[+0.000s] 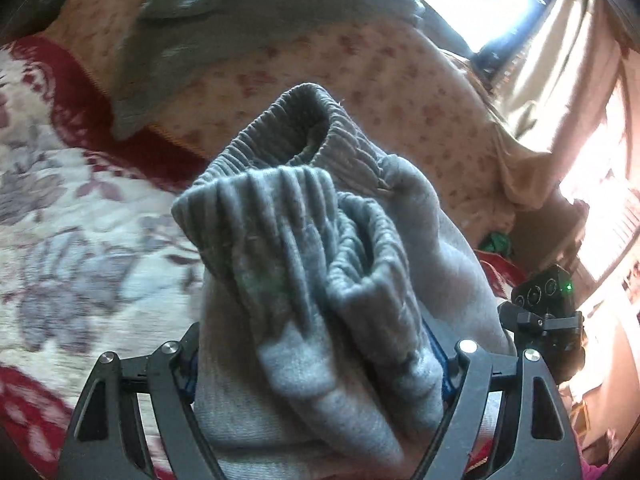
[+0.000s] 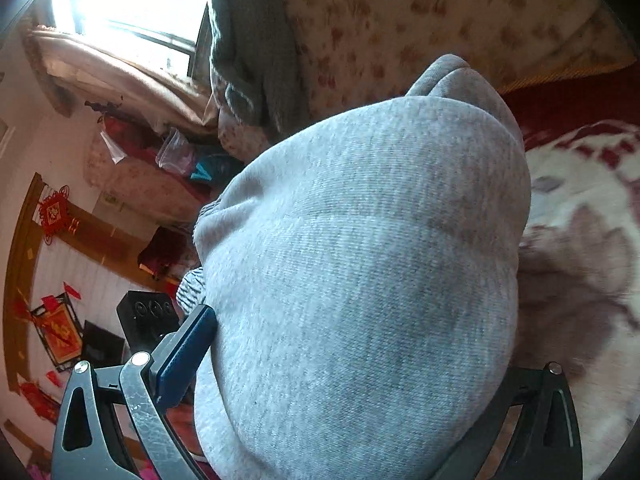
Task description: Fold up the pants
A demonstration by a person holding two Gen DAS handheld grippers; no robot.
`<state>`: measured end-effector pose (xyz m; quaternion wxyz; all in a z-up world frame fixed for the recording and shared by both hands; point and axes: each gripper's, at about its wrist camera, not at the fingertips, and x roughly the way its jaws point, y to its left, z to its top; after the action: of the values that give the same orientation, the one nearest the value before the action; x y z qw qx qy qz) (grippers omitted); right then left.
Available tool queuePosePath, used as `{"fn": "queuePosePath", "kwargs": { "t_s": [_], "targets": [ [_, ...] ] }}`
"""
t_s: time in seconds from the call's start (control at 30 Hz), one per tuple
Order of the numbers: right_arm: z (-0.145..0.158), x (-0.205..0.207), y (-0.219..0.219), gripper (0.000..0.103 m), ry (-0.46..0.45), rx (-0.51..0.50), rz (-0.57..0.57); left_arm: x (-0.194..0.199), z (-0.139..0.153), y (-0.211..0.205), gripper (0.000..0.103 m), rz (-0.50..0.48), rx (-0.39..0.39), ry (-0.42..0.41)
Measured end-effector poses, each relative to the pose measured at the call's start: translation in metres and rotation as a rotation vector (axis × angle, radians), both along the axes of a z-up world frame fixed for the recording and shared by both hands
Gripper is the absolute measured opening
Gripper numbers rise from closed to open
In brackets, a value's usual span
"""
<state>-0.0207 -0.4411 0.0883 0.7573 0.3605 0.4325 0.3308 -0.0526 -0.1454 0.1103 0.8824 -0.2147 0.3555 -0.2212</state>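
Gripping bunched grey pants (image 1: 320, 300), the left gripper (image 1: 320, 380) closes on cuff-end fabric, both ribbed cuffs (image 1: 288, 176) stacked above. Likewise the right gripper (image 2: 352, 380) clamps a thick fold. Held above the floral blanket (image 1: 80, 220), mid-fold; next, lay them flat. Beyond lies a green sweater (image 1: 224, 20).
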Motion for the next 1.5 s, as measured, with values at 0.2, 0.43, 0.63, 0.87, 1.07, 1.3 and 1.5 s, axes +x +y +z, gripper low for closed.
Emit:
{"fn": "queuePosePath", "kwargs": {
  "t_s": [0.2, 0.43, 0.63, 0.87, 1.07, 1.3, 1.5],
  "targets": [
    [0.007, -0.02, -0.052, 0.103, -0.006, -0.037, -0.068, -0.004, -0.001, -0.06, 0.082, -0.07, 0.006, -0.002],
    [-0.016, -0.039, -0.105, 0.103, 0.036, -0.084, -0.109, -0.013, -0.024, -0.112, 0.082, -0.123, 0.049, 0.04],
    [-0.046, -0.047, -0.115, 0.103, 0.069, -0.222, -0.123, -0.022, -0.05, -0.12, 0.082, -0.13, 0.123, 0.062],
    [-0.046, -0.046, -0.111, 0.103, 0.053, -0.271, -0.126, -0.019, -0.055, -0.117, 0.087, -0.123, 0.129, 0.094],
    [-0.037, -0.058, -0.122, 0.103, 0.096, -0.285, -0.149, -0.034, -0.036, -0.11, 0.092, -0.093, 0.224, 0.061],
    [-0.009, -0.076, -0.129, 0.103, 0.077, -0.397, -0.222, -0.059, 0.013, -0.11, 0.098, -0.014, 0.395, -0.125],
    [0.031, -0.096, -0.11, 0.103, -0.058, -0.617, -0.273, -0.059, 0.026, -0.132, 0.098, -0.004, 0.416, -0.148]
  ]
}}
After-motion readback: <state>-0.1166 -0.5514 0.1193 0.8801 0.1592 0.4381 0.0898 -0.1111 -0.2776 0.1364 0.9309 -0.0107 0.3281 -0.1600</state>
